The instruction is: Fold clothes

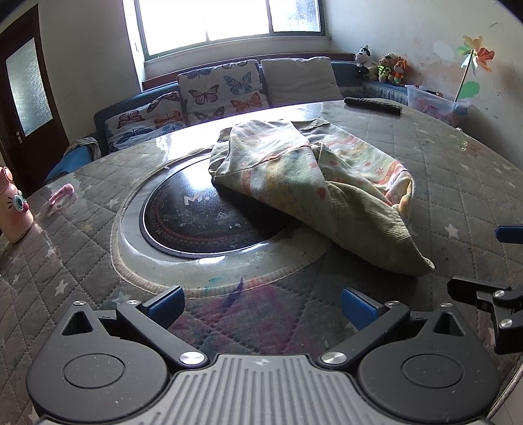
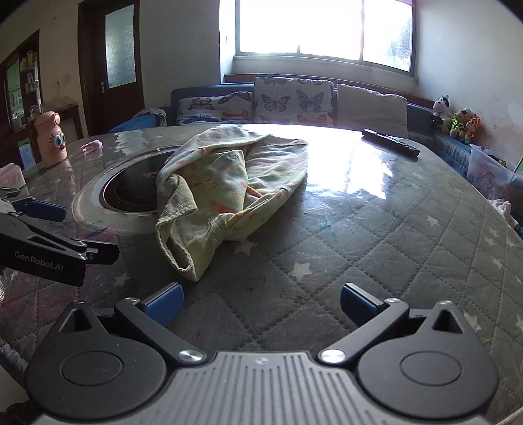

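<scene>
Two wrist views of a round desk [image 1: 441, 157] covered by a quilted, star-patterned cloth under a glossy clear sheet. A crumpled garment [image 1: 313, 183], pale green with a faded orange and pink print and a ribbed olive cuff, lies in a loose heap near the middle of the desk, partly overlapping a dark circular inset plate [image 1: 202, 219]. The left gripper [image 1: 261, 305] hovers above the near edge of the desk with its blue-padded jaws spread wide and nothing between them; the garment lies beyond its fingertips, untouched. The right gripper [image 2: 261, 302] likewise stands fully apart and empty, the garment's cuff just beyond its left finger. Each gripper appears at the edge of the other's view. A black remote control [image 2: 390, 143] rests on the far side of the desk, and a pink bottle with cartoon eyes [image 2: 51, 140] stands at its left rim. Behind, a sofa carries butterfly-print cushions [image 1: 225, 86] below a bright window [image 2: 322, 29].
</scene>
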Motion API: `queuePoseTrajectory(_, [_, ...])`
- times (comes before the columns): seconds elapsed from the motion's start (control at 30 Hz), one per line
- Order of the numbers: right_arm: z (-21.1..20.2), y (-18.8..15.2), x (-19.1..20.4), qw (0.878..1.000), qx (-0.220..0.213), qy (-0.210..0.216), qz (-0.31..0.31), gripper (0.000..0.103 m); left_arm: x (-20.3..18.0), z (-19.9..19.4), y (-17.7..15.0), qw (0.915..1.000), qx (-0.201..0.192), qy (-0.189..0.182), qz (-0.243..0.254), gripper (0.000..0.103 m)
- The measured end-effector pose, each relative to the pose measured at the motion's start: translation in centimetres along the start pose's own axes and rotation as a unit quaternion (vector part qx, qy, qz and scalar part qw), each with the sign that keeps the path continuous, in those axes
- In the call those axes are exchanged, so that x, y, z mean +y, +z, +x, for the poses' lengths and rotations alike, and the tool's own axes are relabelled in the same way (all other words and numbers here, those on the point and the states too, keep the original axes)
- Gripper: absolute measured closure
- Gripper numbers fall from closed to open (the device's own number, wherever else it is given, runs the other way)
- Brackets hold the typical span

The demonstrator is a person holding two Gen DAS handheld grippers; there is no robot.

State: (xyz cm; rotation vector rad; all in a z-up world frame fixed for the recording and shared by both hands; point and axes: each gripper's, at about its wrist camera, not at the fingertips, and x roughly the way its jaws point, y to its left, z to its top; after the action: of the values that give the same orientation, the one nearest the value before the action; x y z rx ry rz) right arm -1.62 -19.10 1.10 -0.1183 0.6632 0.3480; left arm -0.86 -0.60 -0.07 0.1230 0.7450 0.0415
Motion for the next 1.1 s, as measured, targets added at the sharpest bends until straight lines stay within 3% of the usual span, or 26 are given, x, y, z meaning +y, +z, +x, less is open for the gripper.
queuePoseTrajectory(1.1, [0.0,-0.2,1.1,1.000,0.020,0.018,-0.007,0.000,-0.9,0.3,-0.5,0.9997,0.020,0.001,0.011,0.000])
